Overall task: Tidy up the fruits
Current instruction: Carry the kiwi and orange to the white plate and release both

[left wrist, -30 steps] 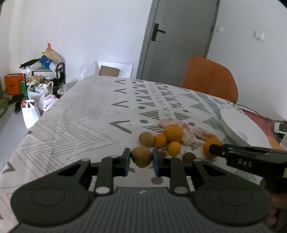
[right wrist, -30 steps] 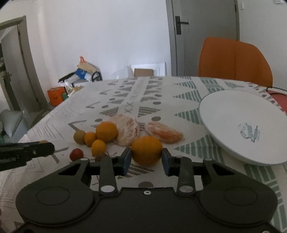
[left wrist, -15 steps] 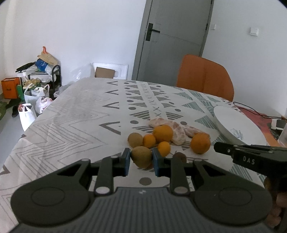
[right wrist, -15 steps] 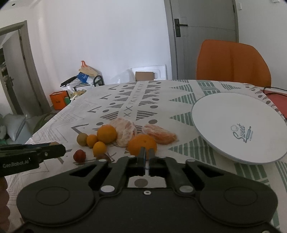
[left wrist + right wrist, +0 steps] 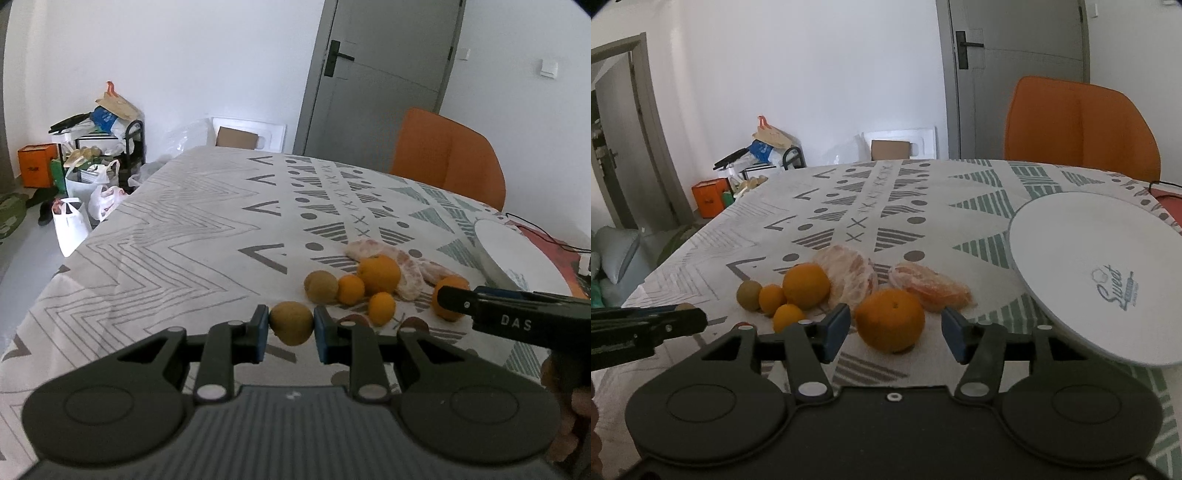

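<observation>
Blue pads on the left gripper (image 5: pixel 291 328) press both sides of a brownish-green kiwi (image 5: pixel 291 322), so this tong is closed on the fruit, which seems lifted just clear of the patterned tablecloth (image 5: pixel 184 236). On the right gripper (image 5: pixel 893 326) the pads stand well apart, wider than the large orange (image 5: pixel 890 319) sitting between them on the cloth; neither pad touches it, and nothing is held.

Beyond the tongs lies the rest of the pile: a second kiwi (image 5: pixel 749 294), two small oranges (image 5: pixel 772 298), a mid-sized orange (image 5: pixel 806 285), and peeled citrus segments (image 5: pixel 851 279) touching it, with another peeled piece (image 5: pixel 929 286) just behind the large orange. A small reddish fruit is mostly hidden behind the left gripper's body. To the right, a white plate (image 5: pixel 1071 236) printed "Sweet" lies bare, near the pile.

The step in hand looks like gripping the large orange for a carry to the plate, with the kiwi probably bound there too. To do it well, centre the right pads on the orange's widest part and close evenly, so it neither rolls forward nor nudges the soft segment behind it. Squeeze the kiwi only lightly, since it bruises easily, and keep the two tools from crossing on the way to the plate.
</observation>
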A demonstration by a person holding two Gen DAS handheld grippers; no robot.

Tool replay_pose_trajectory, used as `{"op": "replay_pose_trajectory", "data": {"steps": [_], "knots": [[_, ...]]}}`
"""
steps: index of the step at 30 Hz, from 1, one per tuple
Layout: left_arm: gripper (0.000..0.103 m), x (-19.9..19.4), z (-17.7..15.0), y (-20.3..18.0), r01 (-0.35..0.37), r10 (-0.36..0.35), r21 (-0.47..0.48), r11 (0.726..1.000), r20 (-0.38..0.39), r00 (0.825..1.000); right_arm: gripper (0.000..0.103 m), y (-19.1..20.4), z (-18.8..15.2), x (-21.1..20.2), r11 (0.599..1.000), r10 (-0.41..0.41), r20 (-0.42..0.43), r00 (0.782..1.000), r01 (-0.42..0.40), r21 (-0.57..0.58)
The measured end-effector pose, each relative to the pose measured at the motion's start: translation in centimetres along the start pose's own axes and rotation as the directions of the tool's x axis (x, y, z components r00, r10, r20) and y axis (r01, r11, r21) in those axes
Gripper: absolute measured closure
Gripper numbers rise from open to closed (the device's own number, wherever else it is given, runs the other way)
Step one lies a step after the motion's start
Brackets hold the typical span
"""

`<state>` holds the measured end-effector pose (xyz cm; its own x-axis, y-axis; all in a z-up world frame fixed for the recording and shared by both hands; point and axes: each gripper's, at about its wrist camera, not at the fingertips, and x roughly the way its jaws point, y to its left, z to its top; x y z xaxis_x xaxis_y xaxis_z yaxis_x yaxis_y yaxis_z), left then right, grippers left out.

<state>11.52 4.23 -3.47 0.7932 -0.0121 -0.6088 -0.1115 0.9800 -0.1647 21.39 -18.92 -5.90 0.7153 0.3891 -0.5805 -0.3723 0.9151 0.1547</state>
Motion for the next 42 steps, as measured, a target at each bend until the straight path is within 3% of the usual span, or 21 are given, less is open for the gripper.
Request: {"op": "replay_pose_trajectory", "data": {"steps": [7,8,9,12,28,42], "knots": [[0.078,0.1,-0.1,0.0,-0.009,0.009,-0.002,1.0,-0.004,1.0,0.043,0.4,0.3,1.2,1.0,0.004,-0.008,1.0,-0.004,-0.022],[0.078,0.0,-0.1,-0.1,-0.009,0.009,-0.002,1.0,-0.005,1.0,0.046,0.4,0.2,1.3,1.0,0.01,-0.011,1.0,-0.01,-0.024],[0.078,0.0,-0.1,-0.1,-0.009,0.009,-0.001,1.0,-0.004,1.0,0.063,0.4,0.2,1.3,1.0,0.014,-0.016,1.0,-0.015,-0.025],[0.078,-0.1,-0.1,-0.2,-0.01,0.01,0.004,1.0,-0.002,1.0,0.063,0.0,0.1,1.2,0.999,0.044,-0.018,0.999,-0.045,-0.007],[0.078,-0.5,0.3,-3.0,0.026,-0.027,0.063,0.998,0.018,0.999,0.064,-1.6,-0.4,-3.4,0.999,0.032,0.066,0.997,-0.034,0.031],[0.078,0.5,1.8,-8.4,0.114,-0.118,0.162,0.98,0.019,0.993,0.064,-5.7,-0.9,-7.8,0.987,-0.085,0.187,0.979,0.058,0.148]]}}
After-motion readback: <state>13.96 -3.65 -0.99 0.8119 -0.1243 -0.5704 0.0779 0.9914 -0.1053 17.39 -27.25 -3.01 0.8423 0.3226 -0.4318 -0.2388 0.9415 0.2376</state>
